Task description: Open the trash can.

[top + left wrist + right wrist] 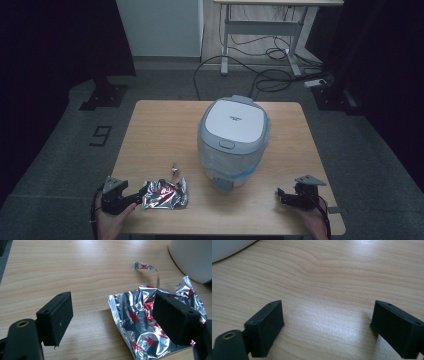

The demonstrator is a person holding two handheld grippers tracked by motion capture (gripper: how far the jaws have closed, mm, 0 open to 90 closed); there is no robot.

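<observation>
A: Bench (160, 125), cooker (233, 140) centre?
B: Yes. Foil pack (165, 195) lies flat near the front-left edge, torn strip (174, 169) just behind it.
A: Grippers?
B: Left gripper (141, 192) at the pack, fingers (172, 317) released, one over the foil. Right gripper (280, 192) released, over bare bench.

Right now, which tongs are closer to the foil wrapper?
Left. The left tongs sit at the foil wrapper, open; the right tongs rest far across the table.
</observation>
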